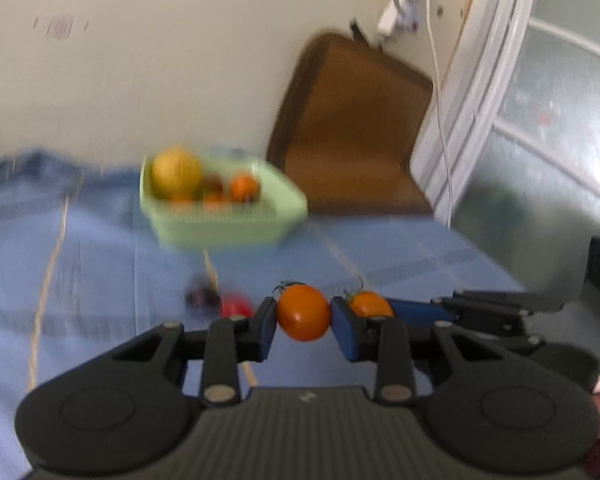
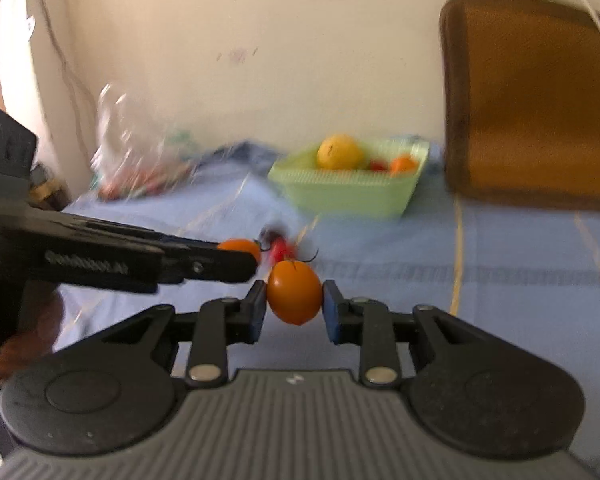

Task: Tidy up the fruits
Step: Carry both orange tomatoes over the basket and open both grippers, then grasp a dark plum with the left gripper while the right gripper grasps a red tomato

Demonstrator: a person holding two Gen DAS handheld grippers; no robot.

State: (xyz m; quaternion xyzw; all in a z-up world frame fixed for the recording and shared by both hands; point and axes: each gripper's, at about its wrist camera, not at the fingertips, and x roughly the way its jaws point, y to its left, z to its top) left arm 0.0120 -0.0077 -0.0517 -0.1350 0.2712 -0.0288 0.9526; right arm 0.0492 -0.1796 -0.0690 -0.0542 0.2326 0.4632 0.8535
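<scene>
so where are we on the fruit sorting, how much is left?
Partway. Done: the green basket already holds a yellow fruit and several small orange and red ones. In hand: the left tongs and the right tongs are each shut on an orange tomato, both short of the basket. Left: a red fruit and a dark one lie on the blue cloth.

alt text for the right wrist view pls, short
The right gripper holds an orange tomato between its fingers above a blue cloth. The left gripper reaches in from the left with another orange tomato. Behind sits a green basket of fruit, including a yellow one.
</scene>
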